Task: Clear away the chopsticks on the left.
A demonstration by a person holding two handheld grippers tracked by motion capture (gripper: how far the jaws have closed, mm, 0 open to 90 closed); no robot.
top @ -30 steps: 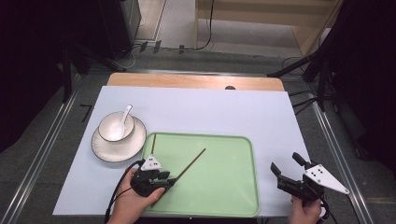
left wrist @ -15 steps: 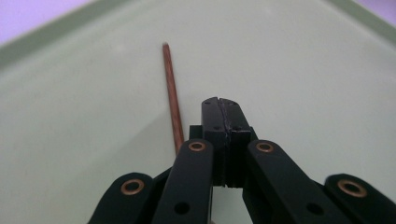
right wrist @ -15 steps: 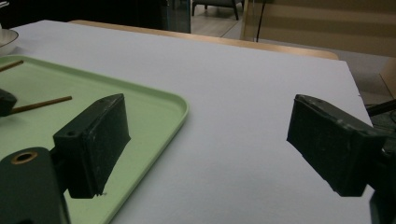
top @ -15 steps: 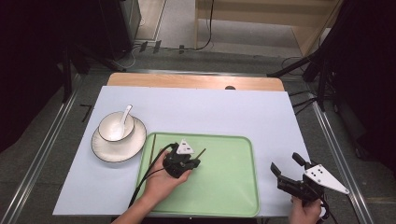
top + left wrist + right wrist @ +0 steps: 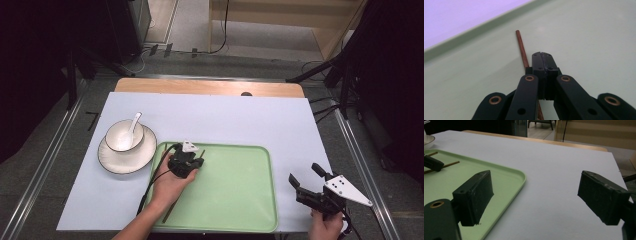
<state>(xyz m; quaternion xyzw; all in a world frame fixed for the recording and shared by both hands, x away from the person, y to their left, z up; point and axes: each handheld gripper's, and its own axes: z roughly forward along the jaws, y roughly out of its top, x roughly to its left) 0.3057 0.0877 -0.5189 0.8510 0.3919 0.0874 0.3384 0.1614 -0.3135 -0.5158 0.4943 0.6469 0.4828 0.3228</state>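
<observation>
Low right in the high view, the right tongs [image 5: 309,181] hover wide open over the table [image 5: 280,120], holding nothing. Mid-frame, the left tongs [image 5: 199,161] have just closed on the tray [image 5: 250,210]. The chopstick [image 5: 522,51] runs alongside them toward upper right; whether they pinch it is hidden.

High view overhead facing forward, gripper views low, close, sharing green tray [image 5: 235,200]

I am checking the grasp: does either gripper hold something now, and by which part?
Nothing: left gripper is shut empty, wooden chopstick lying under it on the tray; right gripper is open.
</observation>
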